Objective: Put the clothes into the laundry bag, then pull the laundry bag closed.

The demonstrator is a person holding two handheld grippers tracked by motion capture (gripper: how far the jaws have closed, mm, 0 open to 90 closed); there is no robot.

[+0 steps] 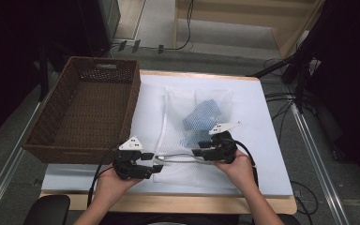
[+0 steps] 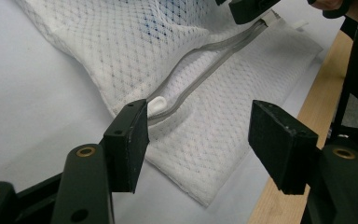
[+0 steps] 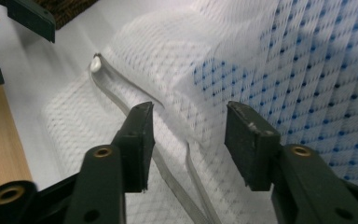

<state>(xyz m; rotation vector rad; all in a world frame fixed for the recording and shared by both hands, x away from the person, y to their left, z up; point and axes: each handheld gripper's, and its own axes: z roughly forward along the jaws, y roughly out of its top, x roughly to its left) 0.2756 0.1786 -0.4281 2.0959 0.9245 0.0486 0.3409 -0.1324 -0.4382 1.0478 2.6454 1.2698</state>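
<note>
Mesh bag point(image 1: 187, 136): white net laundry bag lying flat on the white table cover point(image 1: 262, 140), at the middle of the table, its near edge towards the person.
Contents: blue dotted cloth point(image 1: 201, 117) inside the bag, seen through the net; in the right gripper view it lies under the mesh to the right of the jaws.
Zipper point(image 2: 200, 70): grey track running along the bag's near end, partly parted; its white pull tab point(image 2: 157, 103) sits just beside the left gripper's left-hand jaw in the left gripper view.
Left gripper point(image 1: 152, 161): held low at the bag's near left corner; jaws spread, pads clear of the mesh, with the corner of the bag and the zipper end lying in the gap.
Right gripper point(image 1: 198, 152): held at the near right part of the bag; jaws spread over the open zipper tracks, nothing pinched.
Basket point(image 1: 51, 136): brown woven basket at the table's left, just beside the bag's left side, well within reach of the left hand point(image 1: 112, 183).
Table edge point(image 1: 178, 204): bare wooden strip nearest the person.
Surroundings: cables on the floor point(image 1: 281, 101) to the right, a step point(image 1: 225, 33) beyond the table.
Obstruction: nothing lies between either gripper and the zipper.
</note>
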